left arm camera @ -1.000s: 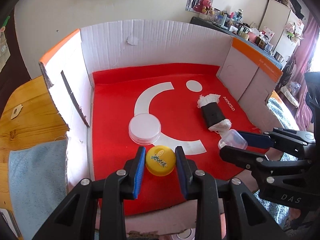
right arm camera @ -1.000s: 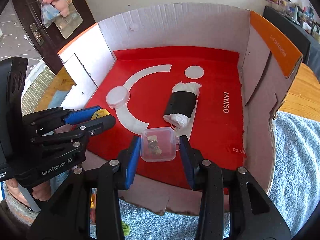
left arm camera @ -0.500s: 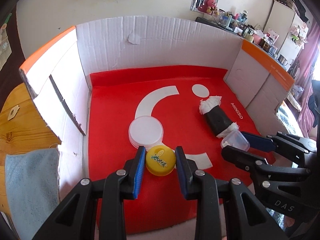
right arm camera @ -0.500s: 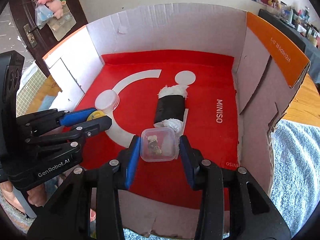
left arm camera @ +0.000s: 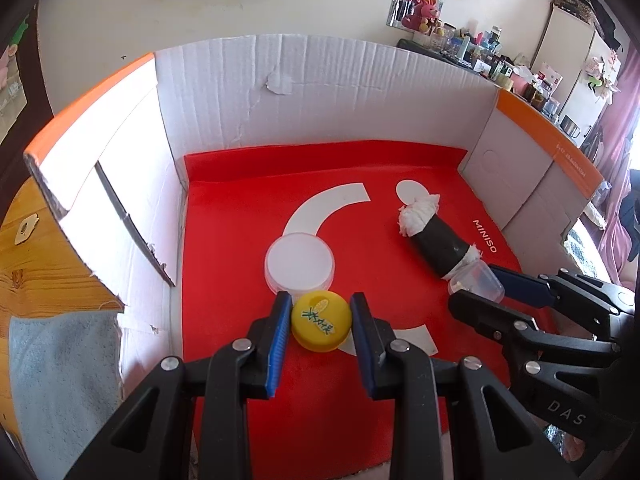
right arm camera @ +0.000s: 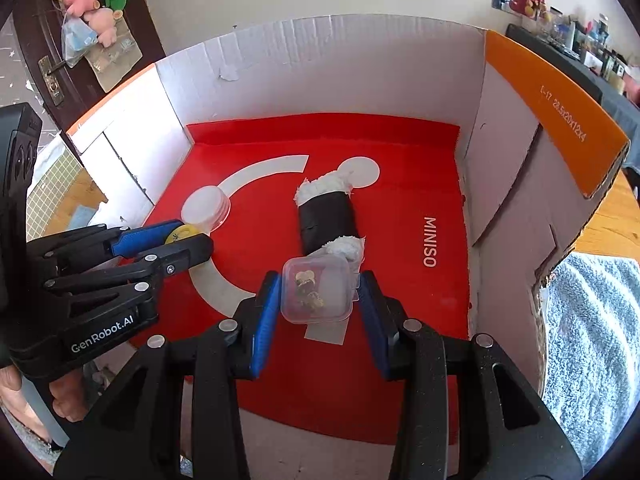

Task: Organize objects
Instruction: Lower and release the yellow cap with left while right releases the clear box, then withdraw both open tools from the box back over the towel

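**Both loads carried deeper into the box, neither set down yet**

The cardboard box [left arm camera: 320,92] with its red liner [right arm camera: 400,200] now fills more of both views than it did a second ago: I have brought both hands forward over its near edge, so the two loads sit above the liner rather than at its lip. That puts me in the placing stage, I judge, not the fetching one.

The black roll [left arm camera: 438,244], with white stuffing at both ends, lies on the liner right of centre. The white lid [left arm camera: 299,262] lies flat left of it, on the white arc.

My right gripper [right arm camera: 318,300] is pinching the clear plastic tub [right arm camera: 316,290], which has small brownish bits inside; it hangs just in front of the roll's near end, closer to it than before. Whether they touch I cannot tell.

My left gripper [left arm camera: 321,322] is clamped on the yellow cap [left arm camera: 321,322], which now sits just beside the white lid's near rim, where a second ago there was a gap.

Both grips look unchanged. Next comes lowering and letting go; the tub risks nudging the roll.
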Motion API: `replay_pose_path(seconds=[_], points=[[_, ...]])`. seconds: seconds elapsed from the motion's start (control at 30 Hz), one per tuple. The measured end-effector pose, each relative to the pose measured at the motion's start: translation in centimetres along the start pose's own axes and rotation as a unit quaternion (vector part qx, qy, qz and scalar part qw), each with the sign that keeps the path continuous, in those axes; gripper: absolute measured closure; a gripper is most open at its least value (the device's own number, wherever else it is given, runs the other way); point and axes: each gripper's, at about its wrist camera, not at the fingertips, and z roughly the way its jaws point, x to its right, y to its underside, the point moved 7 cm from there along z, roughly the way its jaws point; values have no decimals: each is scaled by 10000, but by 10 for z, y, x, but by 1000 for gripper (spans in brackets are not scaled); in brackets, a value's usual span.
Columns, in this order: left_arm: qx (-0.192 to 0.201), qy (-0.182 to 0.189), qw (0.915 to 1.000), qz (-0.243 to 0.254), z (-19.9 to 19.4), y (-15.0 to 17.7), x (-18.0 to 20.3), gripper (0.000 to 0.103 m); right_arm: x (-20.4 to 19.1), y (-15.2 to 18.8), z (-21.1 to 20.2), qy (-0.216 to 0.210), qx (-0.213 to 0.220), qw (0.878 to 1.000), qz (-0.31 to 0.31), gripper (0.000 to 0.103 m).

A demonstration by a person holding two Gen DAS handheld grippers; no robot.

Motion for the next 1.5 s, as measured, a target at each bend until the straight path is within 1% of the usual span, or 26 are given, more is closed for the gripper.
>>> replay_pose_path(seconds=[0.37,0.43,0.53,0.67,0.7,0.77,0.8,1.0,1.07,1.13,1.23,1.37,1.47,1.5], points=[[3,-41,10000,65,0,0,2,70,-2,3,-1,-109,-15,9999,65,64],[12,-53,10000,69,-1,1,2,64,-2,4,-3,-116,-16,9999,58,60],[51,-106,9999,107,-4,2,4,62,-2,4,-5,-126,12,9999,69,52],[121,-147,9997,181,-11,2,8,62,-1,5,-12,-127,88,9998,114,52],[154,-159,9996,202,-14,2,9,61,-1,5,-13,-131,99,9998,119,52],[212,-176,9994,213,-18,1,11,55,-1,5,-17,-156,132,9997,141,49],[247,-184,9993,212,-21,1,11,51,-1,6,-19,-158,155,9996,150,44],[341,-228,9989,223,-33,4,11,49,-3,8,-37,-197,314,9991,193,43],[380,-249,9987,241,-38,5,12,45,-3,10,-43,-221,355,9989,208,40],[460,-289,9981,274,-45,7,14,39,-3,12,-48,-228,399,9987,220,35],[563,-327,9973,336,-55,10,18,36,-4,15,-55,-250,453,9984,235,35],[675,-292,9967,357,-69,14,22,30,-7,20,-67,-293,530,9979,238,35],[775,-307,9959,357,-79,18,24,27,-11,25,-76,-309,585,9976,207,32],[811,-315,9956,358,-82,20,24,23,-12,25,-77,-317,593,9975,200,31]])
